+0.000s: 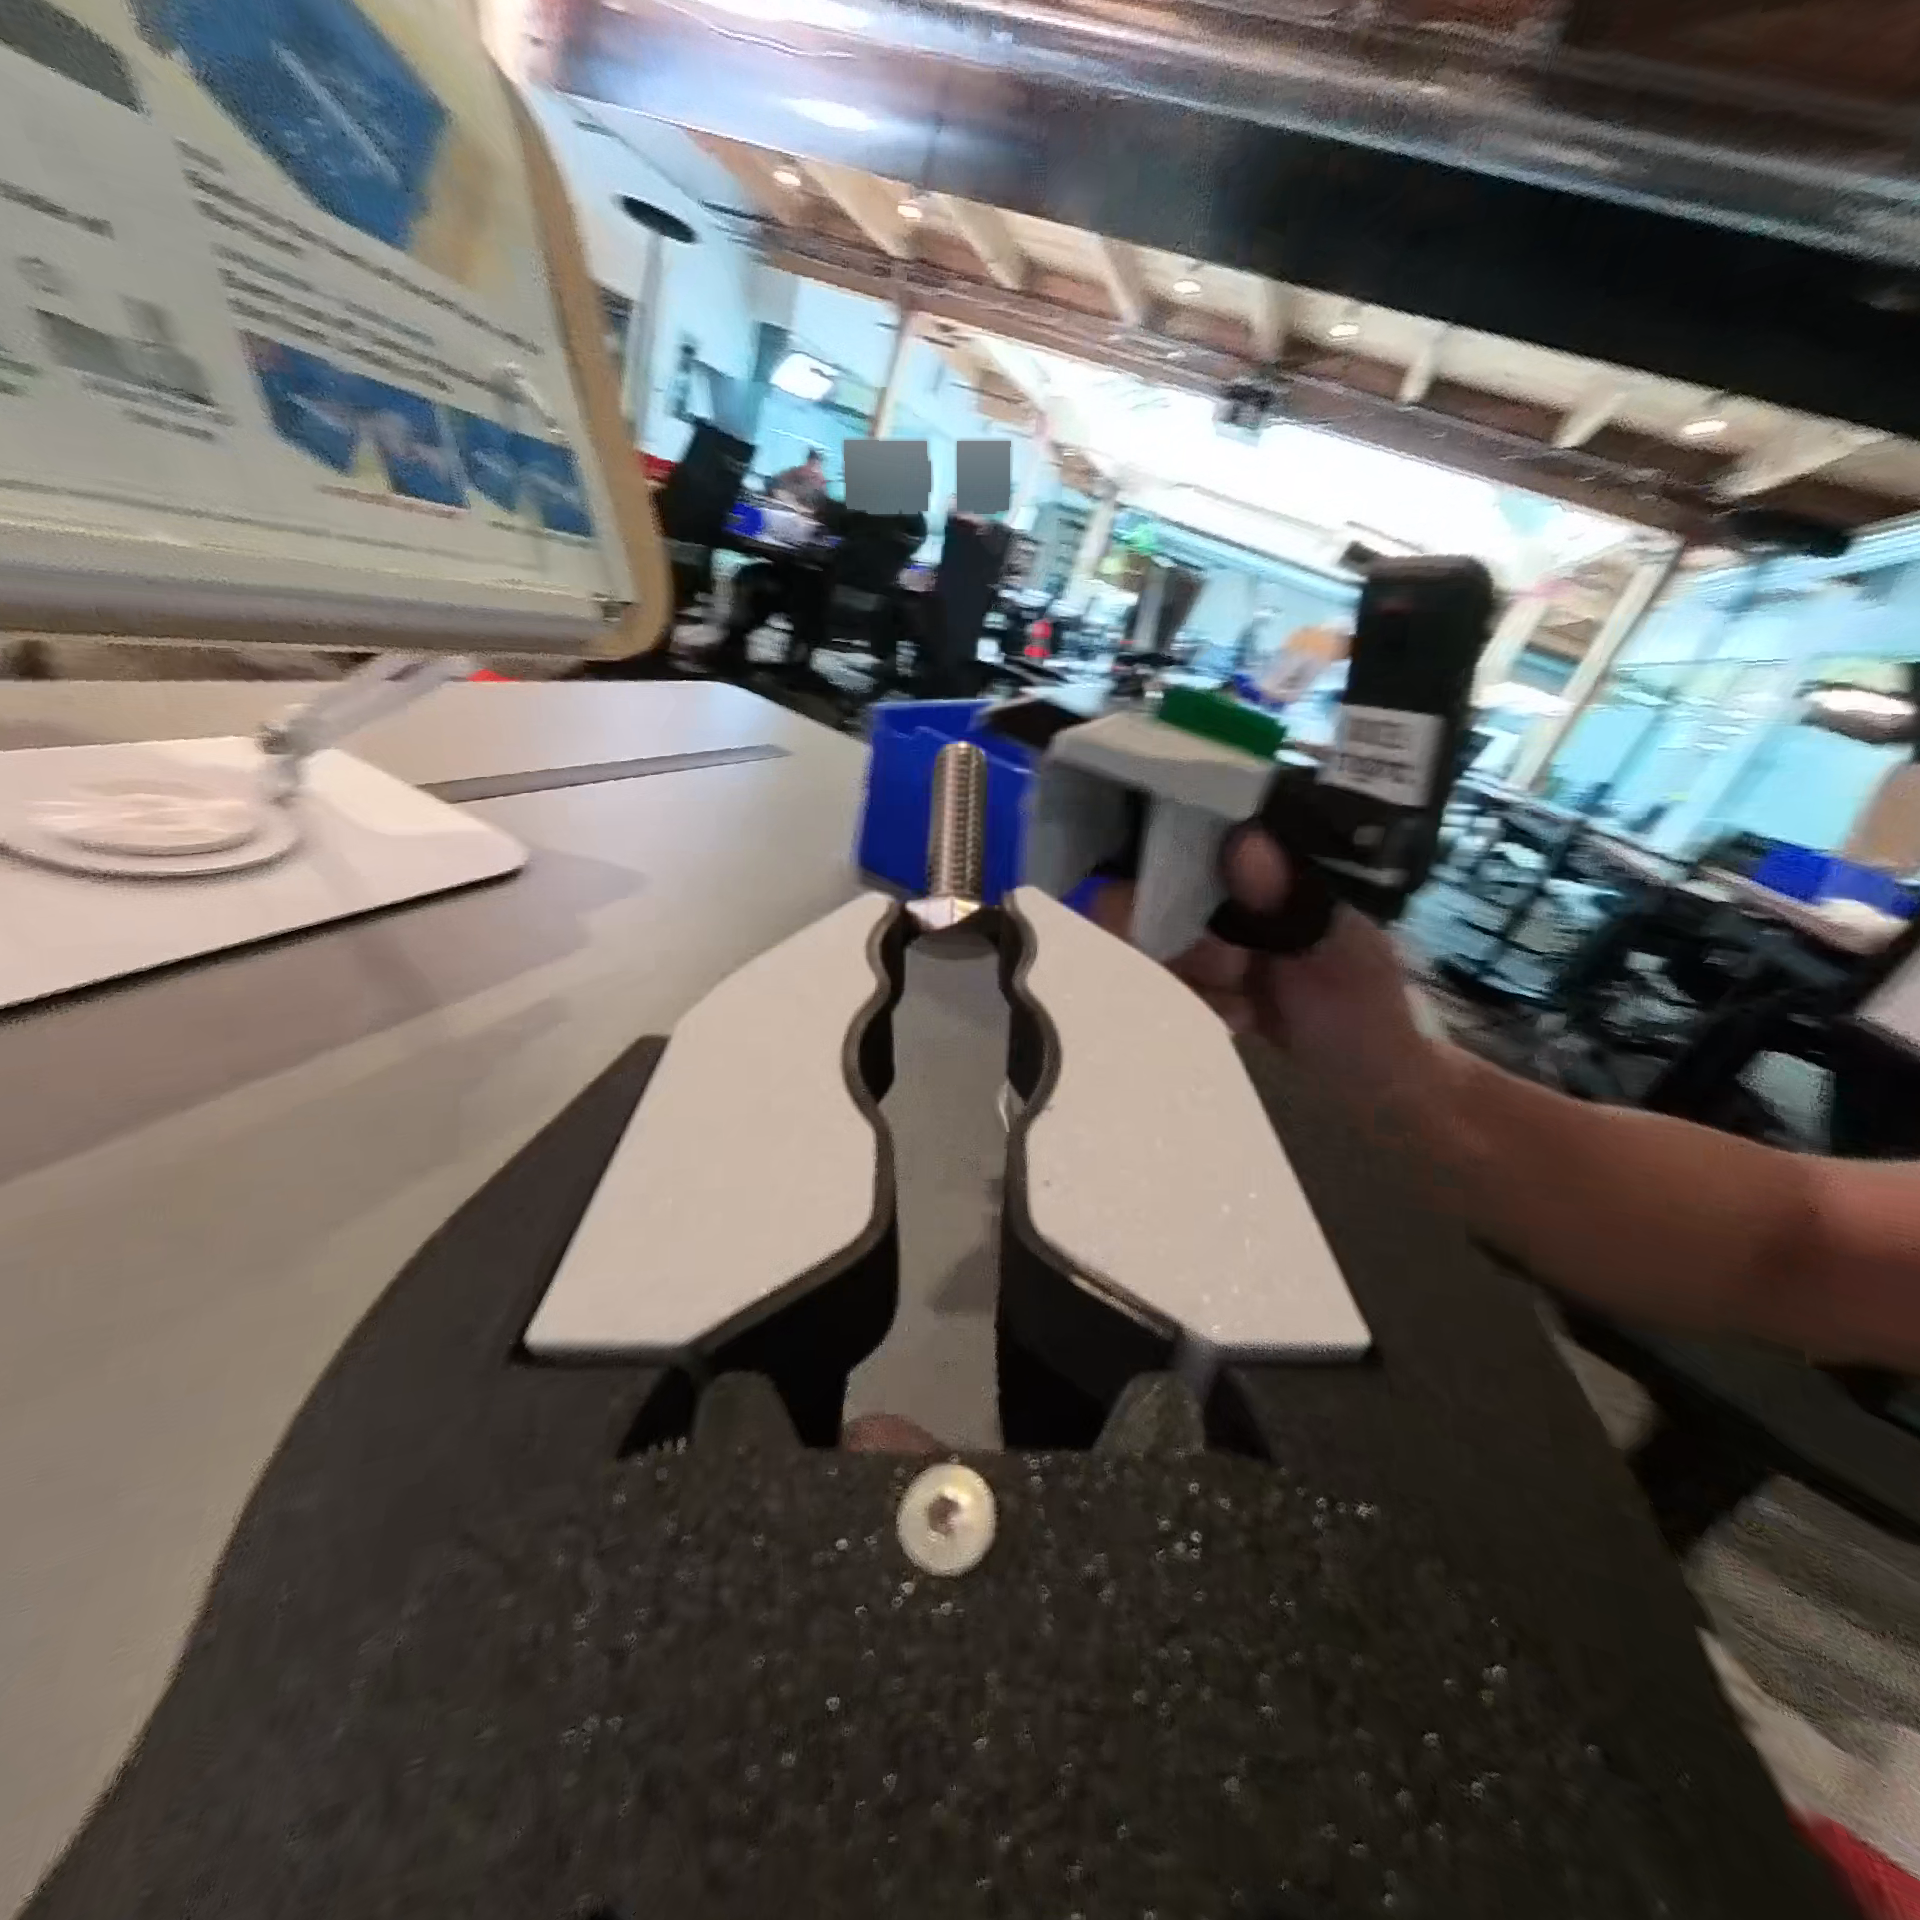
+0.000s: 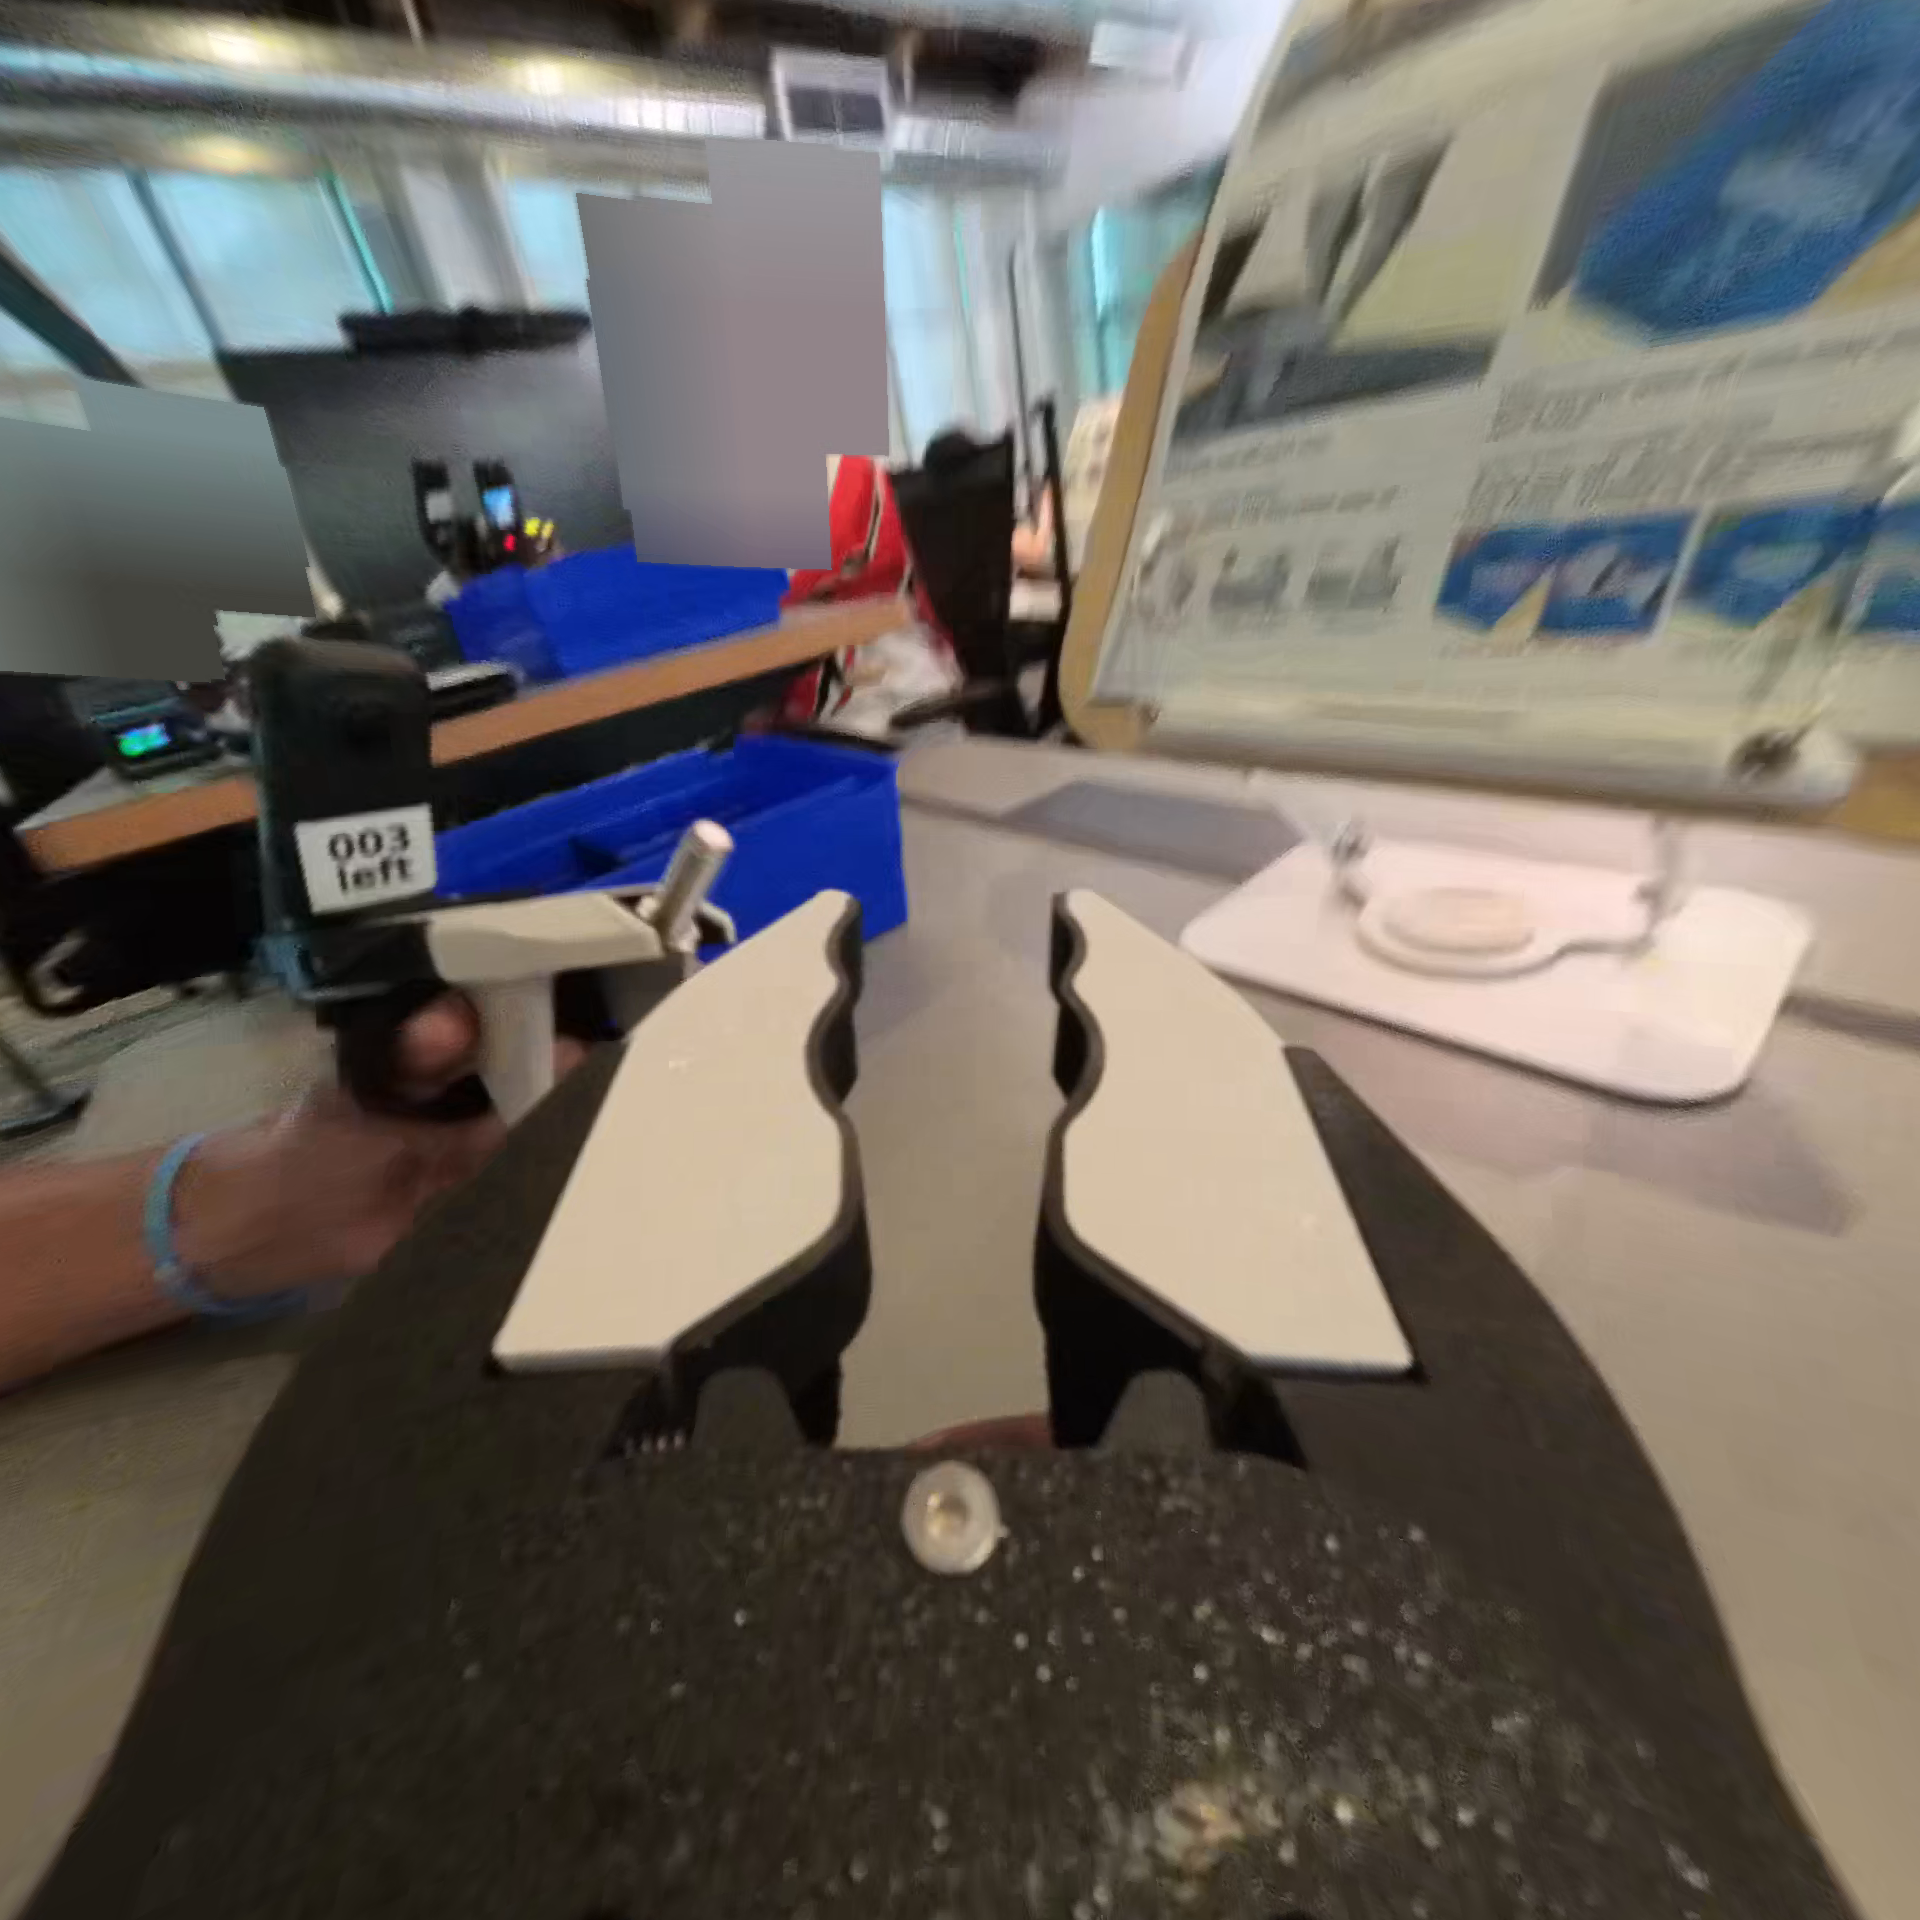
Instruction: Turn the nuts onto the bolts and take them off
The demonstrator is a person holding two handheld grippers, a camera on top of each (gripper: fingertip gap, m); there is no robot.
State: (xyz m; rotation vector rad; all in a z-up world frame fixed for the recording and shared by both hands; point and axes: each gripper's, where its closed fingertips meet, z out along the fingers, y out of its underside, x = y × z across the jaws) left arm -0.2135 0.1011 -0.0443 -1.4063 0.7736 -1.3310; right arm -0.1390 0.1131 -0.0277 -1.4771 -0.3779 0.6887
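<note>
My left gripper [image 1: 951,914] is shut on the head of a silver bolt [image 1: 958,821], whose threaded shaft points up and away from the fingertips. No nut shows on the bolt. In the right wrist view the left gripper [image 2: 665,925] shows at the left, holding the same bolt [image 2: 694,871] tilted upward. My right gripper [image 2: 954,914] is open and empty above the grey table, a little to the right of the bolt. It shows in the left wrist view [image 1: 1153,790] just right of the bolt, held by a hand.
A blue bin [image 2: 790,821] sits on the grey table [image 2: 1558,1247] behind the bolt; it shows in the left wrist view [image 1: 904,790] too. A white stand base [image 2: 1507,966] carries a tilted poster board [image 2: 1507,416] at the table's far side. Desks and people stand farther off.
</note>
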